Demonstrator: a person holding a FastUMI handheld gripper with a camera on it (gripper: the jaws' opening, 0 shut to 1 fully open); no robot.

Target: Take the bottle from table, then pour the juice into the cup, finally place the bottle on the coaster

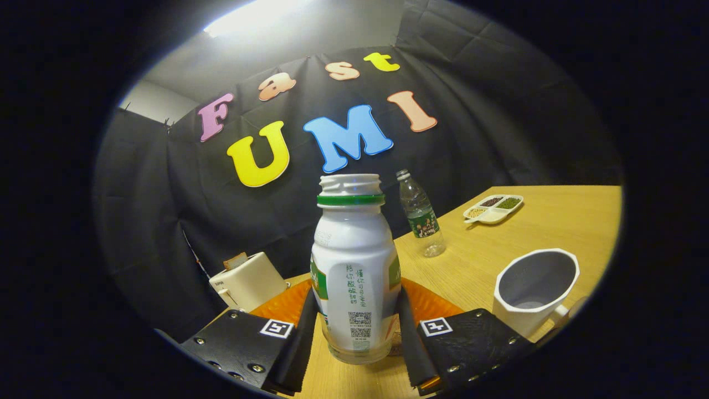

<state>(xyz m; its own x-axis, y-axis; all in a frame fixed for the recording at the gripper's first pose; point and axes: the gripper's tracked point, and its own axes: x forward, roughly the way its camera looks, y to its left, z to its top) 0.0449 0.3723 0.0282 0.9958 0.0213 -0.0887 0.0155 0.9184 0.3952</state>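
Fingers of the gripper (357,332) stand on either side of the bottle (354,271), low on its body, and both seem to press its sides, so I read it as grasped. The bottle stands upright between them, cap off, neck open and level, which keeps the juice in while it is carried. Whether its base rests on the desk (554,233) or hangs just above it is hard to tell from this angle.

Just behind the bottle, between the fingers and beyond them, lies an orange disc, likely the coaster (432,302); the bottle hides its middle. Ahead and to the right of the gripper stands the cup (534,288), mouth open and tipped toward the camera, handle on the near right side. It looks close to empty, so the pour is probably not yet done.

Beyond the bottle, slightly right, stands a clear water bottle (422,219), and farther right a divided dish (493,209) with small portions in it. To the left, near the desk edge, sits a cream box (246,282). Nothing stands between bottle and cup; the water bottle is well behind that path.
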